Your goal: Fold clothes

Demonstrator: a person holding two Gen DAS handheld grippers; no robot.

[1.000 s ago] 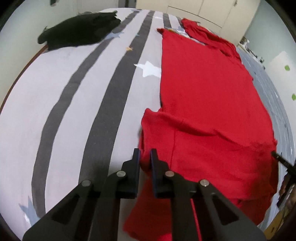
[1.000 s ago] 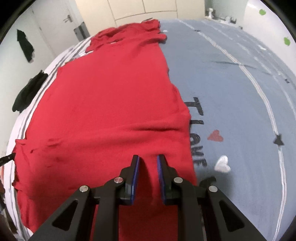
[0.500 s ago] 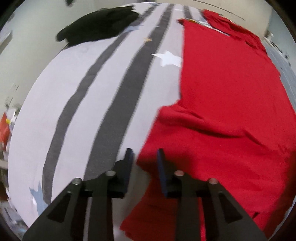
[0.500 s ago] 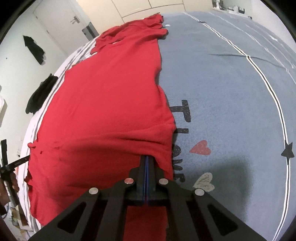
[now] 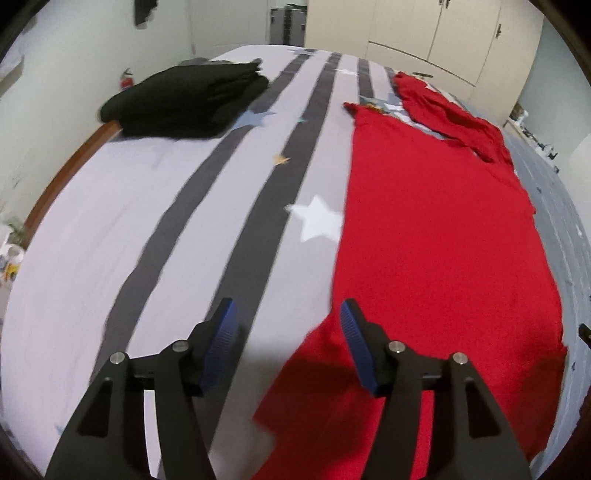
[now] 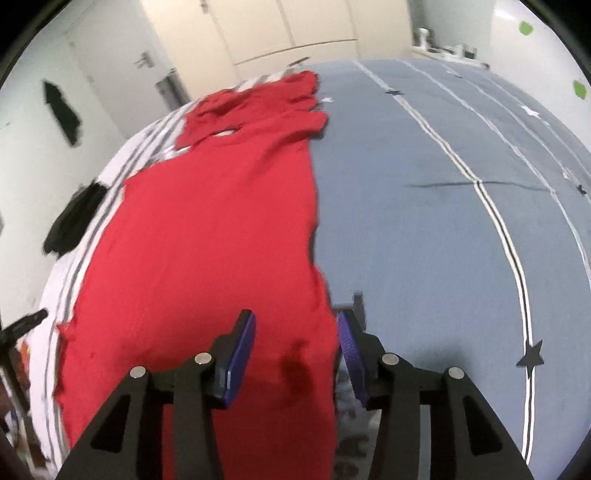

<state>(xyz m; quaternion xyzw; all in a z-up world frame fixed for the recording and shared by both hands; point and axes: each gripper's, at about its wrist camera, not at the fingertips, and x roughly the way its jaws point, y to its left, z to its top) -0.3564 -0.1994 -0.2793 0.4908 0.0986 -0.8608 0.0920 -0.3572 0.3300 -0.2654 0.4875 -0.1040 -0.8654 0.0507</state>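
A long red garment (image 5: 436,236) (image 6: 207,236) lies spread flat along the bed, its sleeves bunched at the far end. My left gripper (image 5: 286,314) hovers above its near left edge with jaws opening, nothing between the blue pads; the cloth lies below them. My right gripper (image 6: 295,328) hovers over the garment's near right edge, jaws opening too, and the red cloth lies flat beneath, not pinched.
A folded black garment (image 5: 188,99) rests at the far left of the bed, near its wooden edge (image 5: 66,170). The left bedspread (image 5: 110,236) is pale with dark stripes and stars, the right one (image 6: 424,229) grey-blue with white lines. Cupboards (image 5: 424,33) stand behind.
Both grippers let go of the red garment's near edge and opened. The lifted fold dropped flat, and both grippers rose and pulled back from it.
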